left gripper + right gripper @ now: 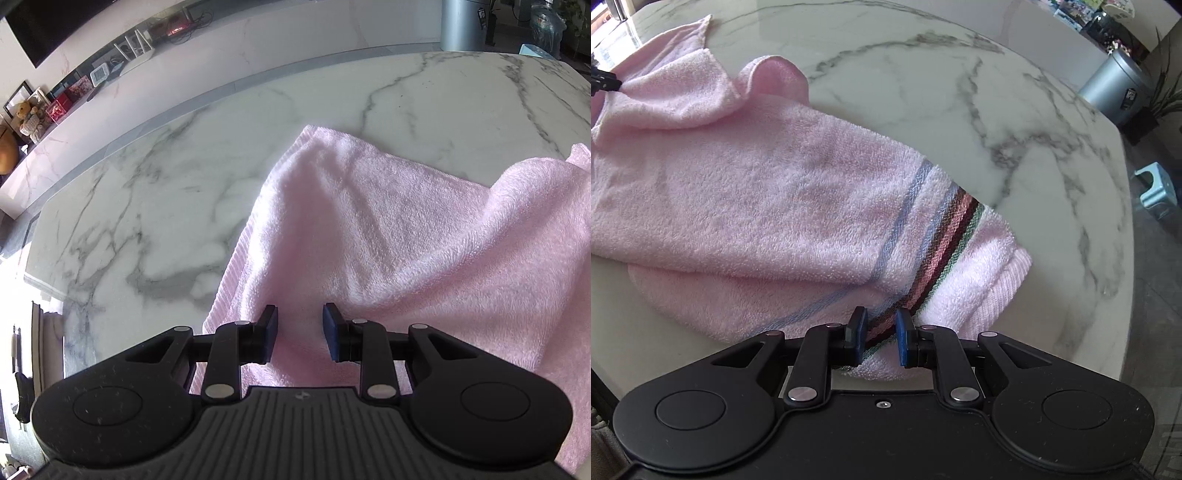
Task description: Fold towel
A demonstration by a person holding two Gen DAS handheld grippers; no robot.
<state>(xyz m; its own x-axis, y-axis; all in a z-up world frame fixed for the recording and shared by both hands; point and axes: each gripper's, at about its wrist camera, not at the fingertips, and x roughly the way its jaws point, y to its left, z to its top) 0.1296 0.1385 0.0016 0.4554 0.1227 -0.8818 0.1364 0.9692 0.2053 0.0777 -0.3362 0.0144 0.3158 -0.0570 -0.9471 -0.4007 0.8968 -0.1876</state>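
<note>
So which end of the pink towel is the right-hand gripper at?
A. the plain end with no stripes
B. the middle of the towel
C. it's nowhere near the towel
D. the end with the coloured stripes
D: the right gripper sits with its blue fingers either side of the towel's striped band, at the edge nearest the camera.

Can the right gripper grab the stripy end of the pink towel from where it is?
Probably yes. The right gripper already has its jaws open on either side of the stripy band of the towel, with nothing lying between them and the cloth.
</note>
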